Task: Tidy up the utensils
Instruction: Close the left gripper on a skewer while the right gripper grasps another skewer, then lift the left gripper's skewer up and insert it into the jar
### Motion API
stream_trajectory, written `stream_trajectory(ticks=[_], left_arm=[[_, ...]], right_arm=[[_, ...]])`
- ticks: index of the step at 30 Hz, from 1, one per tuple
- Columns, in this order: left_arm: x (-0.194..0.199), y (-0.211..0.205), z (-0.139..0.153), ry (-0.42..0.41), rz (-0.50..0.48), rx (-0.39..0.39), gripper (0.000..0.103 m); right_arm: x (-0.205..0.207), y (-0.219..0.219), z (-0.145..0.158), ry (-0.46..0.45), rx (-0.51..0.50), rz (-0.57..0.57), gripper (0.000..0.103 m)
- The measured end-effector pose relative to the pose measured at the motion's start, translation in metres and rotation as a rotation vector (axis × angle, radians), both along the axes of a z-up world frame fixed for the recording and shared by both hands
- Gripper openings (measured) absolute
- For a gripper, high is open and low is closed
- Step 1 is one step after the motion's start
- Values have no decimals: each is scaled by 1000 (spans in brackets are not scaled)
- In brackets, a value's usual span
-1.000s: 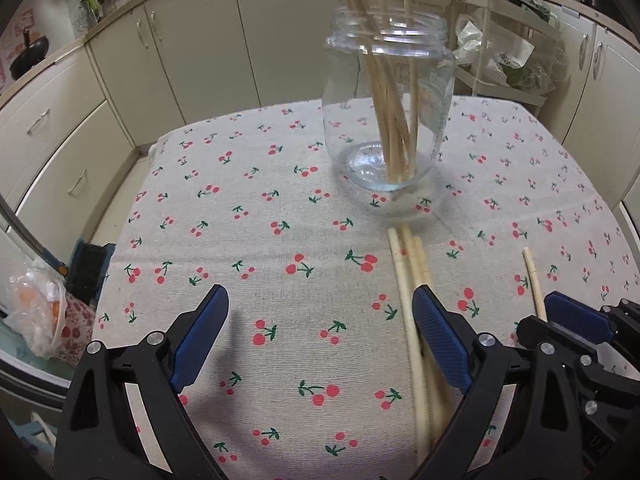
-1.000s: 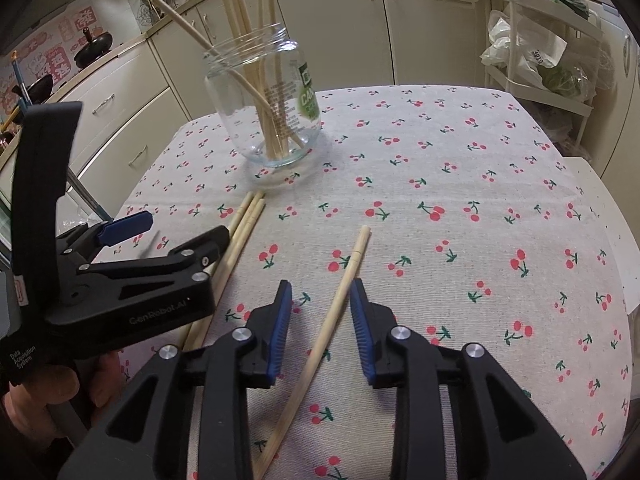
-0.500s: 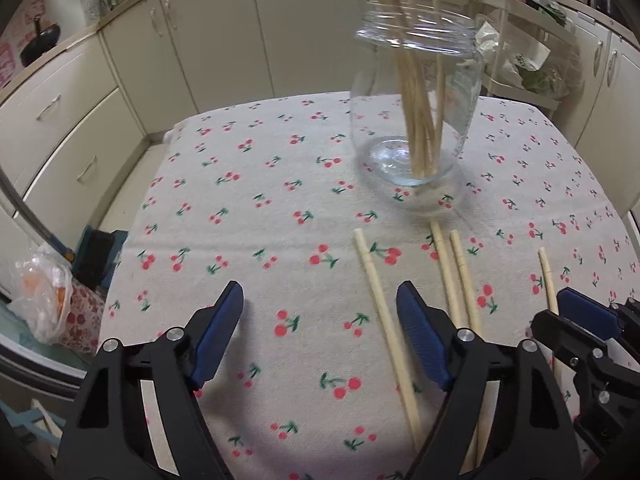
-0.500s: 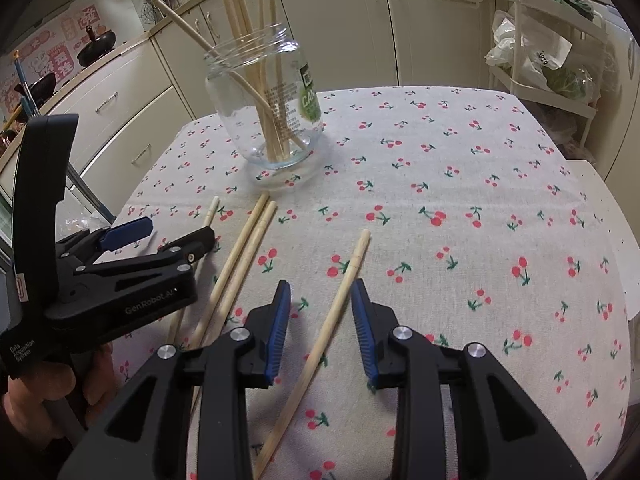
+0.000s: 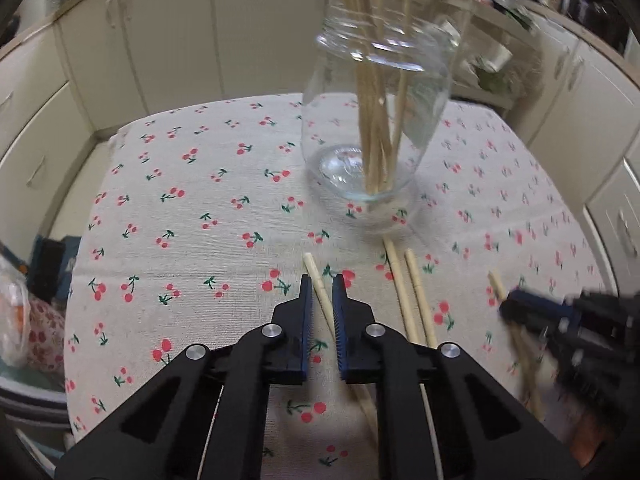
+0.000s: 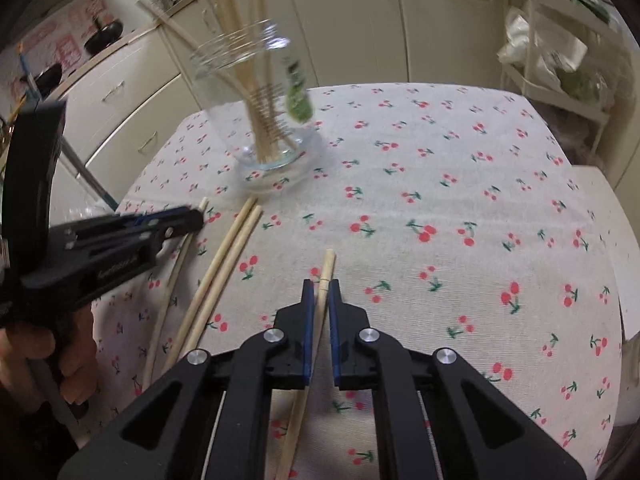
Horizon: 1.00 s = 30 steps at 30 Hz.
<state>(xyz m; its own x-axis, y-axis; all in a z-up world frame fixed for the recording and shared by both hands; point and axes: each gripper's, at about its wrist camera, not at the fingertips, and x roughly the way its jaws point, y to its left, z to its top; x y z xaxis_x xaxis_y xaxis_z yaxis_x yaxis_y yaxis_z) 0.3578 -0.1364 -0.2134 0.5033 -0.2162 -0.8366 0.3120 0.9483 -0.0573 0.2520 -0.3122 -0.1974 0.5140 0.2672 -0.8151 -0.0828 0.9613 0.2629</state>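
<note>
Four loose chopsticks lie on the cherry-print tabletop. The left gripper, its jaws closing, pinches the leftmost chopstick. The right gripper is clamped on the rightmost chopstick. Between them a touching pair of chopsticks lies free. Farther back stands one glass jar holding a bundle of chopsticks, too blurred to count. Cabinets stand behind.

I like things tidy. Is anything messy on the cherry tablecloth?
Yes. Most chopsticks stand in the glass jar, but four lie loose on the tablecloth: a pair side by side, and one in each claw, left and right.
</note>
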Motion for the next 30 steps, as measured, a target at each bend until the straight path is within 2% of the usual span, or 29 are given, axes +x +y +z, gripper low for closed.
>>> stream_trajectory(ticks=[3,7,9,10,11,15,18,23,25,26,28,30], left_arm=[[0,0,0,8,1,20,11],[4,-2,1,10,20,51,19],[3,-6,1,2,8,51,15],[2,-8,2,1,-1,51,8],[-1,-9,3,3,-17,43,7],[-6,-12,3,26,-56,42,7],[-4,-11,3,34,-50,58,8],[-2,-17,3,26,-27,109,23],[-4,-17,3,10,-20,114,23],[-4,-17,2,6,-20,114,19],[-7,-18,3,6,-29,97,5],[-10,-13,8,-7,-8,70,5]], right_arm=[[4,0,2,17,-2,-7,8],[5,13,3,7,-91,15,9],[5,18,4,-1,-131,27,9],[3,20,4,-4,-138,35,9],[2,18,4,0,-122,38,8],[-2,13,4,10,-108,29,7],[-2,13,5,23,-119,39,9],[-6,22,5,3,-176,63,12],[-8,25,4,-13,-202,70,12],[-9,26,4,-21,-206,69,11],[-9,21,4,-16,-168,55,7],[-11,7,2,6,-29,28,6]])
